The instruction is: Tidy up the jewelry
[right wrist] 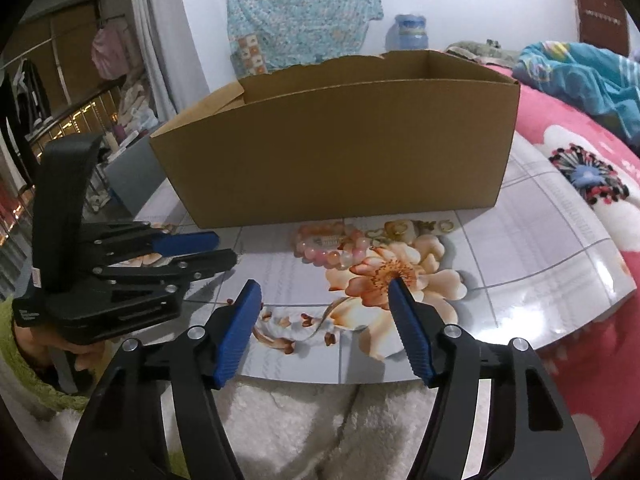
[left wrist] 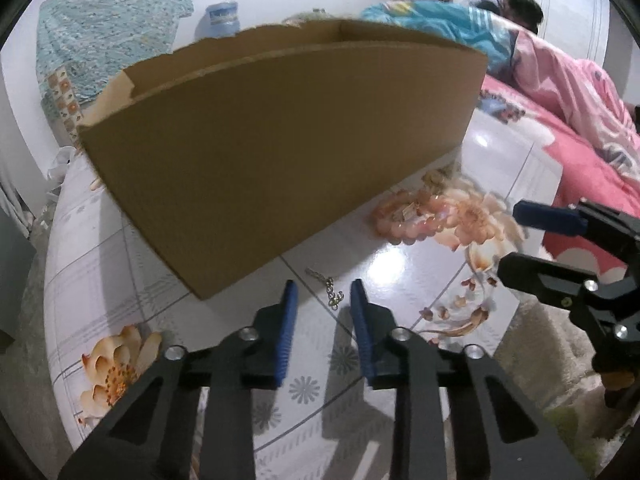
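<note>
An open brown cardboard box (left wrist: pixel 276 152) (right wrist: pixel 340 148) stands on a glossy flowered board (left wrist: pixel 100 248) (right wrist: pixel 540 248). A small silver chain (left wrist: pixel 326 286) lies on the board just in front of my left gripper (left wrist: pixel 325 292), which is open and empty, its tips either side of the chain. A pink bead bracelet (left wrist: pixel 408 220) (right wrist: pixel 332 246) lies near the box's front wall, with small gold rings and earrings (right wrist: pixel 416 230) beside it. My right gripper (right wrist: pixel 325 286) is open and empty, low over the board's near edge; it also shows in the left wrist view (left wrist: pixel 516 240).
The board rests on a bed with a pink flowered blanket (right wrist: pixel 592 184) and a white fluffy cover (right wrist: pixel 300 420). A person lies under blankets (left wrist: pixel 560 80) at the far right. A blue water jug (right wrist: pixel 410 32) and a teal cloth (right wrist: pixel 300 8) stand by the wall.
</note>
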Demonstrator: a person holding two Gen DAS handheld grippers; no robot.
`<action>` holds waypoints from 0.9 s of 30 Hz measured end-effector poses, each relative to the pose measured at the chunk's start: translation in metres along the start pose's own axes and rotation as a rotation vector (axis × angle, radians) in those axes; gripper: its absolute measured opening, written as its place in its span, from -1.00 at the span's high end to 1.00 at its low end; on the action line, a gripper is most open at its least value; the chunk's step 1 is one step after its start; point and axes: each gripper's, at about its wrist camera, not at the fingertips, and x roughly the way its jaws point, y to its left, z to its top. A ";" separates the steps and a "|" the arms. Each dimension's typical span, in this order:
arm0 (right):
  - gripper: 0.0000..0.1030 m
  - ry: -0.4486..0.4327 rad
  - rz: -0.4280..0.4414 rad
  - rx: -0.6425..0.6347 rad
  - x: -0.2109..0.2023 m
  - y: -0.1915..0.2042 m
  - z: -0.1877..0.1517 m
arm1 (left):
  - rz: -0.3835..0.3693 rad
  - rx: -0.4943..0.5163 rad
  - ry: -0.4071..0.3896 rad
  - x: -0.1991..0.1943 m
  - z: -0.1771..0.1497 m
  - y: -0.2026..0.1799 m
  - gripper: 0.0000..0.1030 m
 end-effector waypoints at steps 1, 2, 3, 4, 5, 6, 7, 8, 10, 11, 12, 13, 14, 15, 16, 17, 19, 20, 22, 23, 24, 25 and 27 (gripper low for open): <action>-0.20 0.001 0.002 0.001 0.001 -0.001 0.000 | 0.005 0.006 0.010 0.002 0.000 0.000 0.63; -0.20 0.001 0.003 0.003 0.001 -0.002 -0.001 | 0.012 0.016 0.010 0.003 0.001 -0.002 0.65; -0.20 0.002 0.005 0.005 0.001 -0.003 -0.001 | 0.014 0.023 0.012 0.004 0.002 -0.003 0.69; -0.20 0.004 0.007 0.008 0.002 -0.004 -0.001 | 0.016 0.029 0.015 0.005 0.003 -0.004 0.71; -0.20 0.006 0.009 0.012 0.003 -0.005 -0.001 | 0.019 0.035 0.019 0.006 0.004 -0.006 0.75; -0.20 0.006 0.011 0.016 0.004 -0.005 -0.001 | 0.021 0.042 0.022 0.006 0.005 -0.007 0.82; -0.20 0.007 0.014 0.021 0.004 -0.006 -0.002 | 0.027 0.060 0.026 0.007 0.006 -0.010 0.88; -0.20 0.007 0.017 0.025 0.004 -0.007 -0.002 | 0.036 0.072 0.029 0.007 0.007 -0.012 0.95; -0.20 0.004 0.020 0.031 0.004 -0.009 -0.001 | 0.039 0.083 0.030 0.007 0.007 -0.015 0.97; -0.20 0.002 0.020 0.032 0.003 -0.010 -0.001 | 0.036 0.082 0.028 0.007 0.008 -0.015 0.98; -0.20 0.000 0.019 0.033 0.002 -0.011 -0.001 | 0.029 0.079 0.022 0.006 0.009 -0.015 0.98; -0.20 -0.001 0.019 0.035 0.002 -0.012 -0.001 | 0.014 0.070 0.009 0.003 0.010 -0.014 0.98; -0.20 -0.002 0.018 0.037 0.001 -0.013 -0.002 | 0.008 0.062 0.001 0.000 0.011 -0.013 0.98; -0.20 -0.003 0.018 0.039 0.000 -0.014 -0.003 | 0.003 0.052 -0.011 -0.004 0.013 -0.012 0.98; -0.20 -0.004 0.018 0.039 0.000 -0.015 -0.003 | -0.003 0.044 -0.021 -0.006 0.014 -0.012 0.98; -0.20 -0.005 0.020 0.040 -0.001 -0.016 -0.003 | -0.015 0.029 -0.037 -0.012 0.017 -0.011 0.98; -0.19 -0.008 0.021 0.042 -0.002 -0.017 -0.004 | -0.028 0.005 -0.060 -0.021 0.021 -0.007 0.98; -0.19 -0.008 0.023 0.042 -0.002 -0.019 -0.003 | -0.038 -0.005 -0.078 -0.027 0.023 -0.005 0.98; -0.18 -0.010 0.026 0.039 -0.003 -0.018 -0.004 | -0.044 -0.016 -0.102 -0.035 0.026 -0.002 0.98; -0.18 -0.011 0.027 0.036 -0.002 -0.017 -0.003 | -0.049 -0.021 -0.110 -0.037 0.029 -0.003 0.98; -0.18 -0.015 0.026 0.031 -0.001 -0.016 -0.001 | -0.054 -0.025 -0.116 -0.039 0.030 -0.003 0.98; -0.18 -0.018 0.025 0.029 -0.002 -0.016 -0.001 | -0.056 -0.030 -0.123 -0.040 0.031 -0.002 0.98; -0.18 -0.023 0.027 0.024 -0.003 -0.016 0.000 | -0.062 -0.038 -0.129 -0.042 0.030 0.001 0.98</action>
